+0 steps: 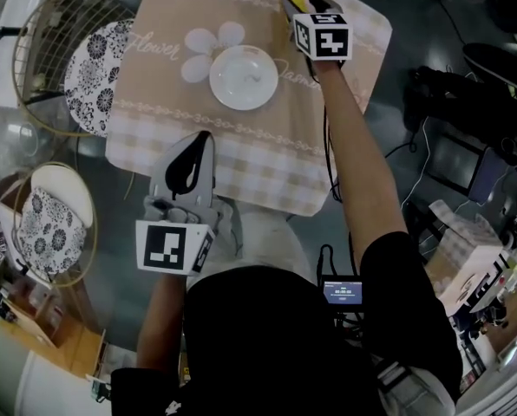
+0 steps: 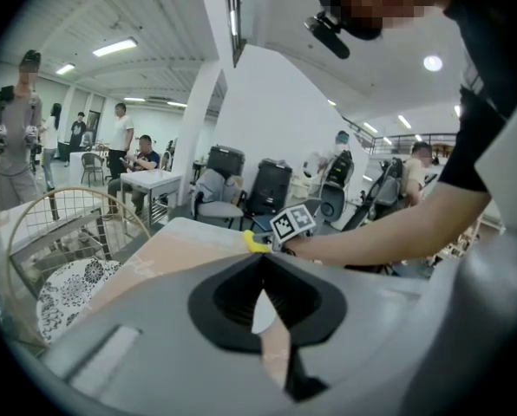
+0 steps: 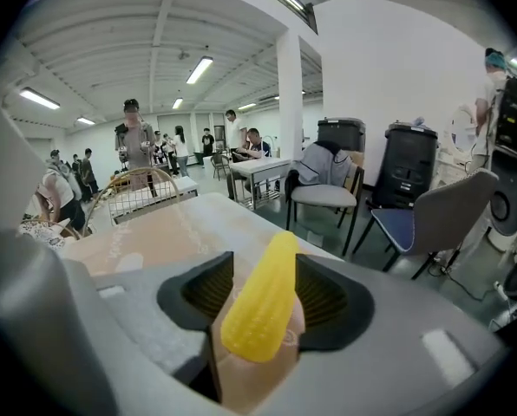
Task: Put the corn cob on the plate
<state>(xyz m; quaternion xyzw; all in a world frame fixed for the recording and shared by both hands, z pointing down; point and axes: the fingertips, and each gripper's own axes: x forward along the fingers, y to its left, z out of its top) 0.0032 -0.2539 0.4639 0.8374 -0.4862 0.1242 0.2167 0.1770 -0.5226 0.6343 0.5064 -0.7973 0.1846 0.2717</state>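
The corn [image 3: 260, 306] was off the plate [image 1: 244, 76], clamped between the jaws of the right gripper [image 1: 295, 5]. That gripper was held beyond the plate and to its right, over the far edge of the cloth [image 1: 241, 167]. In the right gripper view the ribbed black pads [image 3: 328, 302] pressed on both sides of the cob. Its thick end stuck out toward the camera and its narrow end pointed away past the jaws. In the head view only a short yellow piece of it showed, because the top edge of the frame cut off the rest. The cube [image 1: 322, 35] covered the gripper's body behind it. How high the corn hung above the cloth could not be read from any view. The plate lay bare on the cloth, just right of a white flower print [image 1: 208, 48]. The left gripper [image 1: 205, 141] was on the near side of the plate, over the near edge of the cloth, with its jaws brought together at the tips and nothing between them. In its own view a narrow slit showed below the tips, and the white sliver seen through it was probably the plate, though too little showed to be sure. Left of the plate stood a wire chair [image 1: 46, 50], its patterned cushion partly covered by the cloth's edge. The person's torso hid the floor nearer than the plate.
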